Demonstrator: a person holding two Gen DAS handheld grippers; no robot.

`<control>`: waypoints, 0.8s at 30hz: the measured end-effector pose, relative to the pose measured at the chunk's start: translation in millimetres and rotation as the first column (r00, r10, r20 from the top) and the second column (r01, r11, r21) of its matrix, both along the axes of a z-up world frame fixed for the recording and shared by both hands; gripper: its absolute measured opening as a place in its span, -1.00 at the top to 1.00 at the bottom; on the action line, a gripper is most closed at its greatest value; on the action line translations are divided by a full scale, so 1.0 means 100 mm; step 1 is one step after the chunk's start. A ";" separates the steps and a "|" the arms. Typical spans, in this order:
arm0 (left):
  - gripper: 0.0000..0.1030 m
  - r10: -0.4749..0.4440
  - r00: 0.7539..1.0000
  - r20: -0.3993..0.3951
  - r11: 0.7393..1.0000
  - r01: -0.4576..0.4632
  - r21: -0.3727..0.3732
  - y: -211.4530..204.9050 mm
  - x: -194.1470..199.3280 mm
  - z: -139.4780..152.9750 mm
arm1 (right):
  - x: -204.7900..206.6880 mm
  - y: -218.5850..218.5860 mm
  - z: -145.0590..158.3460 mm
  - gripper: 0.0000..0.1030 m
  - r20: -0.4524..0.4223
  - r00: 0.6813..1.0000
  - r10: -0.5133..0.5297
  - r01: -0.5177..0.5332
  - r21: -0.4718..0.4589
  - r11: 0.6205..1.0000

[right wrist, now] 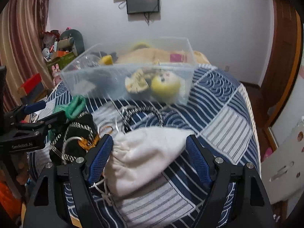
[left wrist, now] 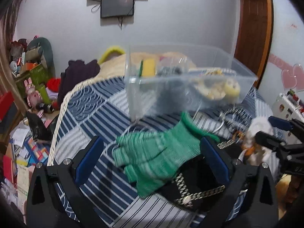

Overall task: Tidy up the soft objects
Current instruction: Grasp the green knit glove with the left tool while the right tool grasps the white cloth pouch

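A green knit glove [left wrist: 157,155] lies on the striped bedspread between the open fingers of my left gripper [left wrist: 152,152]; it also shows in the right wrist view [right wrist: 75,107]. A white cloth pouch [right wrist: 144,157] lies between the open fingers of my right gripper [right wrist: 150,159]; it also shows in the left wrist view [left wrist: 260,131]. Neither gripper holds anything. A clear plastic bin [left wrist: 186,83] stands farther back on the bed [right wrist: 218,125] with a yellow plush toy [right wrist: 165,85] and other soft items inside.
A black bag with a chain strap [left wrist: 195,188] lies under the glove, and wire hangers [right wrist: 121,121] lie on the bed. Dark clothes [left wrist: 76,77] are heaped at the far left. Clutter covers the floor at the left [left wrist: 22,148].
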State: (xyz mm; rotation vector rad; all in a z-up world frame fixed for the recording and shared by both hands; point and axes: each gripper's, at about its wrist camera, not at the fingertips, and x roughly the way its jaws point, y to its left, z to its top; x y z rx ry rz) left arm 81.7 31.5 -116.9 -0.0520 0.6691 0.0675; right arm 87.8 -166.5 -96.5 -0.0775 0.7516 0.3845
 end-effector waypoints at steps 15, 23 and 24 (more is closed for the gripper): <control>-0.34 0.003 1.000 -0.011 0.998 -0.004 -0.070 0.20 -0.04 -0.22 | -0.11 -0.11 -0.09 0.50 -0.046 0.998 0.034 -0.030 0.089 0.996; 0.31 -0.002 0.999 0.044 0.999 0.003 -0.033 0.22 -0.13 -0.10 | -0.16 -0.18 0.06 0.68 -0.006 0.999 0.032 -0.031 0.146 0.989; 0.33 0.002 0.999 0.050 0.999 -0.001 -0.034 0.24 -0.14 -0.08 | -0.17 -0.18 0.10 0.68 0.004 0.999 0.033 -0.033 0.151 0.988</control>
